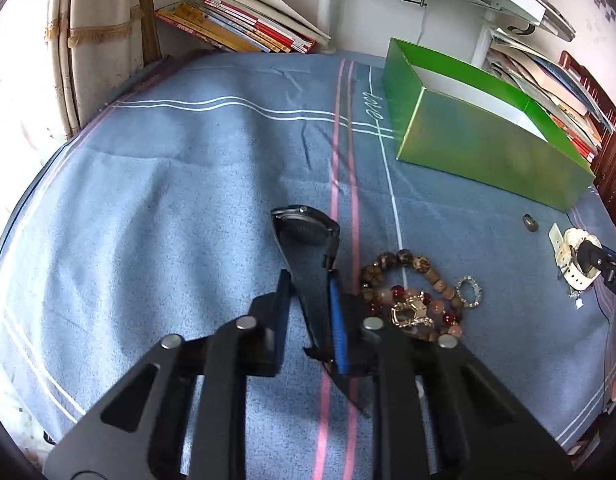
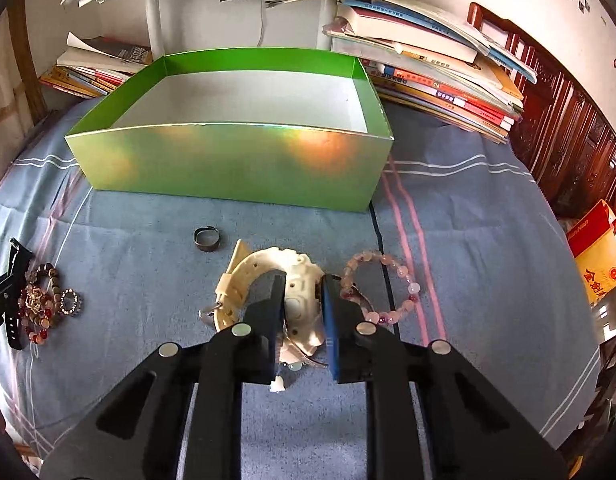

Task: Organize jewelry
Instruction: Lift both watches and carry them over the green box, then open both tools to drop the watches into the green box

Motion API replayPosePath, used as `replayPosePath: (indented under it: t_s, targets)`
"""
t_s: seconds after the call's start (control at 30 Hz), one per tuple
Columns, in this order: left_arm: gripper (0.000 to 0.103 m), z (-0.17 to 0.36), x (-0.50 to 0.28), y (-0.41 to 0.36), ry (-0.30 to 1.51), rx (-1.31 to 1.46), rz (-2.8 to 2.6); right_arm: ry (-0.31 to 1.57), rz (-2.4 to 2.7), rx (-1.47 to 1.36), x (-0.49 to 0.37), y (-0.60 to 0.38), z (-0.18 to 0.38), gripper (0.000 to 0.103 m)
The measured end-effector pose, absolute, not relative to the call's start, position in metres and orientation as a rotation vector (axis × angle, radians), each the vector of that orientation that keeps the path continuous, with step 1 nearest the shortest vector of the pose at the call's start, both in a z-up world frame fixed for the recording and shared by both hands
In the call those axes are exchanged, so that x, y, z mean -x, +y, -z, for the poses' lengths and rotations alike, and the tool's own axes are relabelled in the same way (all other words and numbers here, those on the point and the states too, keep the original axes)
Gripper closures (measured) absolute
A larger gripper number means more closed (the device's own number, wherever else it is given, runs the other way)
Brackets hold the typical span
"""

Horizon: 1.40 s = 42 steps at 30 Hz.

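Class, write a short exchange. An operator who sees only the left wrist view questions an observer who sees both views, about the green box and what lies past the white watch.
Operator: Is anything inside the green box?
Observer: In the right wrist view, the part of its white floor that shows above the near wall has nothing on it.
Operator: What lies beyond the white watch, past the edge of my picture?
Observer: A pink bead bracelet lies on the blue cloth, to the right of the watch in the right wrist view.

Bright daylight, rainbow glare on green box [image 2: 235,164], fisheye-warped edges.
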<state>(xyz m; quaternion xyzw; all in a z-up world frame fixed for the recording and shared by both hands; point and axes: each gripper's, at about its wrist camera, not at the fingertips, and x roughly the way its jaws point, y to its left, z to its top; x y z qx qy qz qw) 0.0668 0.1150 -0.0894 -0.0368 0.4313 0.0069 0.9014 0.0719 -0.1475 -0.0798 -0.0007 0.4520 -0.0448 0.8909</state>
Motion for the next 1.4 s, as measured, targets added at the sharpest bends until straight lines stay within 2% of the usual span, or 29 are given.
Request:
replayPosePath:
  t_s: [0.2, 0.4, 0.67, 0.77, 0.9, 1.0, 1.07, 1.1, 1.2, 1.27, 1.37, 1.4]
  targets:
    - [0.090, 0.071, -0.061, 0.109, 0.843, 0.072, -0.005, 0.886, 0.071, -0.034, -0.062, -0.152, 0.058, 0.084]
    - [0.090, 0.025, -0.065, 0.087, 0.758, 0.033, 0.065, 0.805, 0.019, -0.049, -0.058, -0.158, 0.013, 0.084]
    - [0.086, -0.047, -0.131, 0.019, 0.624, -0.071, 0.184, 0.691, -0.002, -0.088, -0.117, -0.165, -0.043, 0.084]
    - [0.086, -0.040, -0.169, -0.004, 0.649, -0.091, 0.202, 0.701, 0.047, -0.093, -0.159, -0.170, -0.033, 0.084]
    - [0.086, -0.003, -0.216, -0.020, 0.762, -0.081, 0.195, 0.798, 0.075, -0.096, -0.200, -0.172, 0.003, 0.084]
    - [0.074, 0.020, -0.231, -0.027, 0.829, -0.072, 0.203, 0.884, 0.064, -0.099, -0.214, -0.172, 0.028, 0.084]
    - [0.067, 0.025, -0.231, -0.029, 0.827, -0.078, 0.200, 0.903, 0.052, -0.100, -0.214, -0.173, 0.033, 0.080]
    - [0.058, 0.022, -0.227, -0.028, 0.818, -0.084, 0.203, 0.898, 0.047, -0.104, -0.210, -0.175, 0.031, 0.078]
    - [0.039, 0.003, -0.202, -0.019, 0.761, -0.084, 0.206, 0.845, 0.028, -0.138, -0.183, -0.184, 0.011, 0.064]
    - [0.035, -0.009, -0.174, -0.004, 0.718, -0.092, 0.192, 0.796, 0.015, -0.141, -0.152, -0.192, -0.005, 0.057]
    - [0.023, -0.007, -0.131, 0.019, 0.675, -0.125, 0.098, 0.775, 0.038, -0.113, -0.111, -0.204, -0.008, 0.056]
    - [0.023, -0.001, -0.119, 0.027, 0.676, -0.128, 0.070, 0.784, 0.051, -0.105, -0.097, -0.208, -0.002, 0.056]
